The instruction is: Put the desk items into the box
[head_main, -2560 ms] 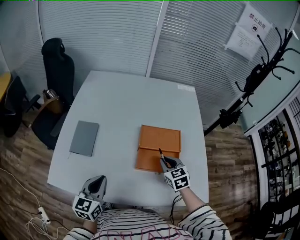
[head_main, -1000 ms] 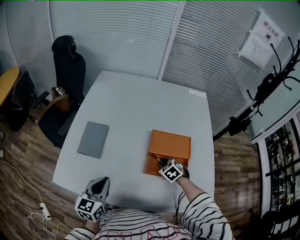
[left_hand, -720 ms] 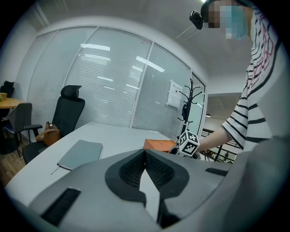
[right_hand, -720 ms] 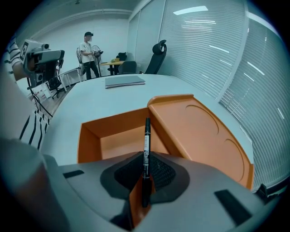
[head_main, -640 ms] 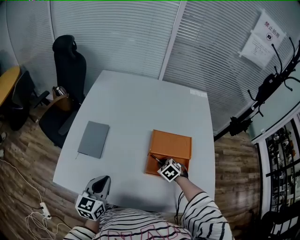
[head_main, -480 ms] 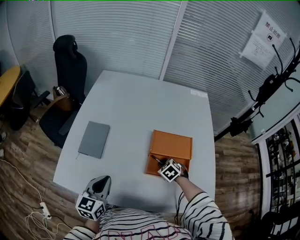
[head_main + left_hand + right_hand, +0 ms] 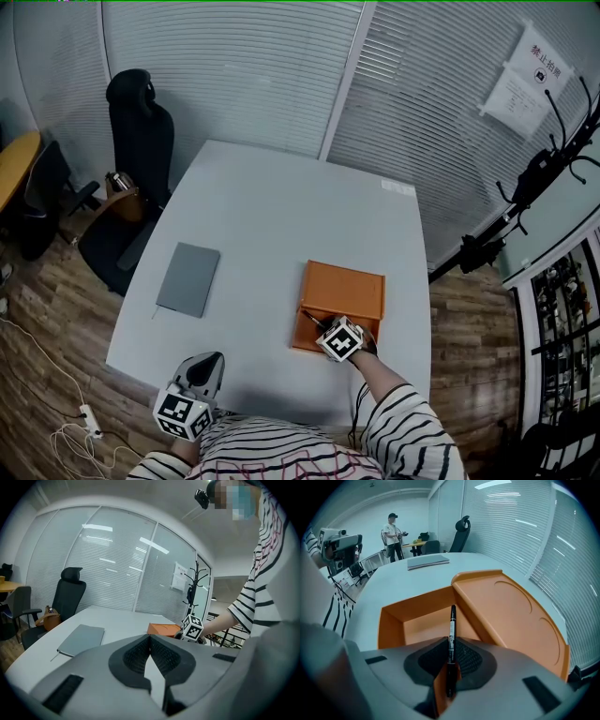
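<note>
Two tongs show, each in one of the person's hands. The right tongs (image 7: 451, 643) sit at the end of a striped-sleeved forearm that reaches from the person's body up to the near edge of the orange box (image 7: 343, 298), which lies on the right half of the counter (image 7: 272, 216). Its jaws are pressed together on a black pen (image 7: 452, 620). The pen sticks out ahead of them over the box's open tray, beside the flat lid that slopes away to the right. Whether the pen's tip touches the tray floor cannot be told. The left tongs (image 7: 150, 645) hang low at the counter's near left edge, close to the person's torso and pointing out across the surface. Its pads meet at the tips with nothing between them. A grey notebook (image 7: 187, 279) lies flat on the left of the counter, well apart from the box. From the head camera the marker cube covers the right jaws and most of the pen, and the left hand is hidden beneath its own cube. The pen's back end is lost in shadow between the pads, and its print is too small to read.
</note>
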The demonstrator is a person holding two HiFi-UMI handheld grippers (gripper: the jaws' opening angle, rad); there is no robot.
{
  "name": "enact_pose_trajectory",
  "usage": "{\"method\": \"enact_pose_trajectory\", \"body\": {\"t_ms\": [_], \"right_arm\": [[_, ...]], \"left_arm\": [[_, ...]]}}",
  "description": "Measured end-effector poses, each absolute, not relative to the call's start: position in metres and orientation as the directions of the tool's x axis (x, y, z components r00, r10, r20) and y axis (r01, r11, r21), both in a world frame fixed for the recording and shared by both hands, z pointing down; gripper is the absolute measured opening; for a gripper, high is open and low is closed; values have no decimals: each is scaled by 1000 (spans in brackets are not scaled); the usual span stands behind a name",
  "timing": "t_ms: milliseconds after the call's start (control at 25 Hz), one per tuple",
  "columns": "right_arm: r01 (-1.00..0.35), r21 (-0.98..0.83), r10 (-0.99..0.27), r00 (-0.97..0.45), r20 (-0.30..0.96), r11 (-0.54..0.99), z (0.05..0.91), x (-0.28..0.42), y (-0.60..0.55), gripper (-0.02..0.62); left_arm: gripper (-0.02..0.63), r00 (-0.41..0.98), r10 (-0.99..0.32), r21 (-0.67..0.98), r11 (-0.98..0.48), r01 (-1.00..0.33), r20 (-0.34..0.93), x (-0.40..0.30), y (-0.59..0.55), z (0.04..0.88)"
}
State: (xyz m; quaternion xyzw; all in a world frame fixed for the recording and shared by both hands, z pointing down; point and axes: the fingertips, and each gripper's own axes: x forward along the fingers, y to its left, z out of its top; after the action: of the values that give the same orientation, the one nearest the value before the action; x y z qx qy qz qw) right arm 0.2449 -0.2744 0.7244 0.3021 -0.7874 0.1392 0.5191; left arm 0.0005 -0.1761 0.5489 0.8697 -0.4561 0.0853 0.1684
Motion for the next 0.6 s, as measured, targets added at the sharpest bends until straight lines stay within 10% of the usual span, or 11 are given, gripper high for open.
{"method": "enact_pose_trajectory", "body": {"t_ms": [600], "right_arm": [[-656,104,-358,-266,895,748,720,247,-277,74]], "left_arm": [[23,575,-761,213,-534,-818,302,-4,-177,546]]}}
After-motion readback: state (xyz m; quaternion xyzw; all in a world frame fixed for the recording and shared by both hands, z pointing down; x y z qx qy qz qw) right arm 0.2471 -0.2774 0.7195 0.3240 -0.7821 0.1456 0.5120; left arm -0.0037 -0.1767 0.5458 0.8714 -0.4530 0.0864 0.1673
